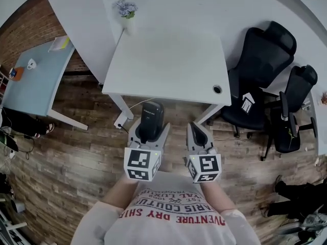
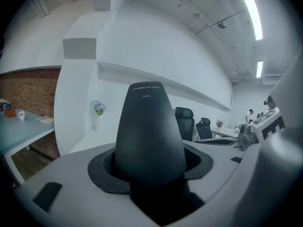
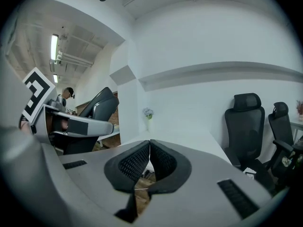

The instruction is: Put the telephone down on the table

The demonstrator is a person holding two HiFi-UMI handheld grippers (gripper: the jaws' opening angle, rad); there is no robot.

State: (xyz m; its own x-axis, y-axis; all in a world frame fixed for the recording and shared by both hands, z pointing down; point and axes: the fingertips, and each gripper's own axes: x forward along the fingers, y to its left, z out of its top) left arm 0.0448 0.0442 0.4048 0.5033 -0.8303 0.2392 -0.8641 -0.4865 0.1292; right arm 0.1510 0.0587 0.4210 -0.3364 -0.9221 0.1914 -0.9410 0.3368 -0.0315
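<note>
A black telephone handset (image 1: 152, 119) stands upright between the jaws of my left gripper (image 1: 148, 130), which is shut on it, held above the wooden floor just short of the white table (image 1: 168, 60). In the left gripper view the telephone (image 2: 149, 134) fills the middle, its narrow end up, with the pads pressed against its sides. My right gripper (image 1: 199, 137) hovers beside it at the same height, shut with nothing in it; its black pads (image 3: 135, 164) meet at the tips. The table top lies ahead of both grippers.
A small vase of flowers (image 1: 126, 9) stands at the table's far edge. A cable hole (image 1: 217, 89) sits in the table's near right corner. Two black office chairs (image 1: 263, 75) stand at the right. A light blue desk (image 1: 31, 78) is at the left.
</note>
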